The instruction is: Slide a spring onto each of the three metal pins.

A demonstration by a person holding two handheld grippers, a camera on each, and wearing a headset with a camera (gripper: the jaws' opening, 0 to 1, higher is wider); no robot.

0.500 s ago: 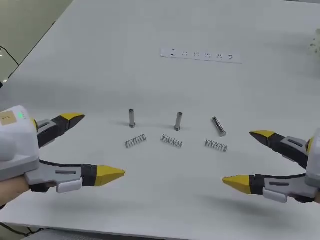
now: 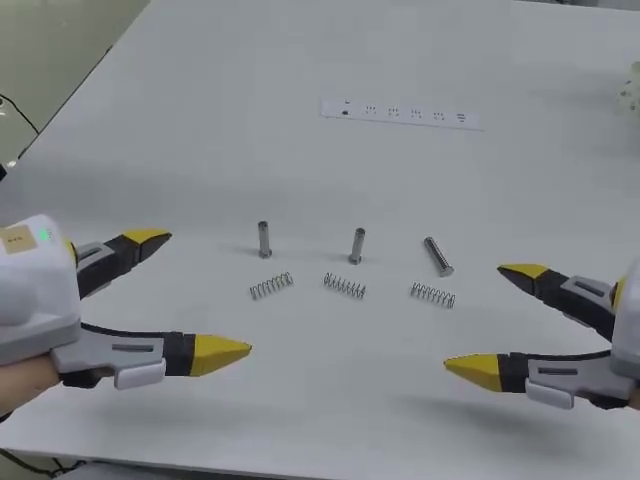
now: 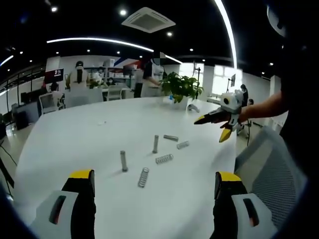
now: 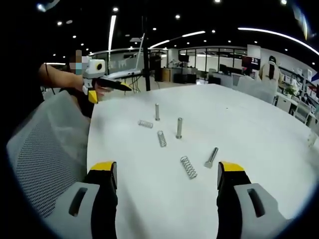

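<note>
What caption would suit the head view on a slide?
Open left gripper and right gripper flank three springs and three metal pins, two upright, one lying down, on a white table.

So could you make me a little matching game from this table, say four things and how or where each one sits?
Things:
1. left pin
2. right pin
3. power strip
4. left gripper

States:
A. toppled on its side
B. jaws open, empty
C. standing upright
D. toward the far end of the table

Pairs: 1-C, 2-A, 3-D, 4-B.
</note>
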